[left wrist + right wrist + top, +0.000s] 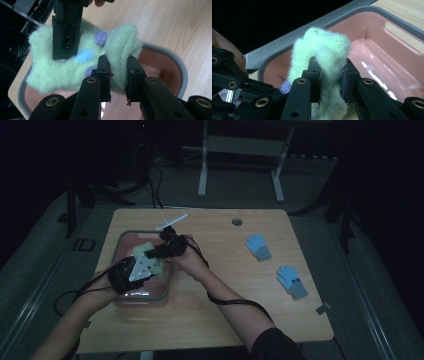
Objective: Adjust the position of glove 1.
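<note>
One fuzzy green sock (75, 62) held up over the pink bin (125, 242) at the table's (225, 310) left side — gripped at both ends. Left tongs (117, 75) pinched on a bunched fold; right tongs (331, 75) clamped on another fold of the same sock. Three dots counted on the fabric — two purple, one blue. Two blue gloves (258, 246) (291, 281) lying apart toward the table's right.
</note>
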A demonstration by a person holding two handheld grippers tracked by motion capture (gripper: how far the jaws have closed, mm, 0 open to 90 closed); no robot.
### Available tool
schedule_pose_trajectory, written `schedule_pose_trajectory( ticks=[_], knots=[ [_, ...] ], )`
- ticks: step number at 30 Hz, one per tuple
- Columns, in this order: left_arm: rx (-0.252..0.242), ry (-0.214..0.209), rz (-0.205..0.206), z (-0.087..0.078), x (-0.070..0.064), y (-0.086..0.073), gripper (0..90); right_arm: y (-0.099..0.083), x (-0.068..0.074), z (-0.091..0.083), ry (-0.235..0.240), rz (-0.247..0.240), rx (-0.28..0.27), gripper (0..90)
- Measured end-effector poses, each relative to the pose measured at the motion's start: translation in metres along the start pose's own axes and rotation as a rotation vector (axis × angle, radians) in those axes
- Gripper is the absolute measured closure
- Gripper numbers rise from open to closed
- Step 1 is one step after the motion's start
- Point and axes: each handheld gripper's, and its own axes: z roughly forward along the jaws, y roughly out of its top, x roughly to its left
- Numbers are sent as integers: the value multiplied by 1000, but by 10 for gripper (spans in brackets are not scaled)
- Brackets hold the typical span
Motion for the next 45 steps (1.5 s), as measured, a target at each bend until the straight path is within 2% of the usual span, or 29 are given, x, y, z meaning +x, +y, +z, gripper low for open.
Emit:
schedule_pose_trajectory(
  ticks=[3, 7, 11, 19, 23, 25, 27, 31, 33, 34, 35, 37, 39, 40, 43, 44, 45],
  knots=[
    [3, -15, -6, 2, 4, -10, 771, 2, 0, 11, 9, -8, 7, 737],
    [13, -51, -18, 13, 10, -19, 771, -2, -3, 24, -6, 4, 27, 737],
    [27, -82, -22, 27, 10, -23, 770, -7, -10, 33, -20, 31, 55, 736],
    [74, -115, -5, 45, 11, -28, 769, -13, -21, 45, -34, 40, 121, 729],
    [115, -151, 8, 54, 13, -28, 766, -11, -19, 46, -49, 22, 158, 645],
    [140, -190, 12, 59, 14, -27, 761, -11, -18, 44, -66, 13, 172, 596],
    [164, -195, 25, 64, 13, -27, 753, -12, -18, 42, -69, 13, 177, 565],
    [193, -232, 1, 70, 14, -26, 705, -13, -20, 35, -67, 19, 166, 556],
    [193, -232, 1, 70, 14, -26, 683, -14, -21, 33, -61, 18, 161, 556],
    [186, -248, -19, 70, 14, -25, 598, -16, -21, 29, -61, 14, 160, 546],
    [186, -248, -19, 70, 14, -25, 543, -16, -21, 29, -61, 14, 160, 546],
    [167, -237, -48, 67, 13, -24, 469, -19, -20, 23, -51, 11, 155, 546],
    [163, -225, -55, 66, 13, -23, 420, -20, -20, 21, -50, 9, 152, 546],
    [158, -219, -73, 64, 12, -22, 420, -20, -19, 18, -49, 7, 151, 546],
    [156, -194, -113, 61, 14, -19, 340, -22, -15, 7, -38, 1, 133, 544],
    [156, -194, -113, 61, 14, -19, 327, -22, -15, 7, -38, 1, 133, 544],
    [137, -175, -150, 57, 15, -16, 327, -23, -14, 5, -33, -1, 130, 542]
  ],
)
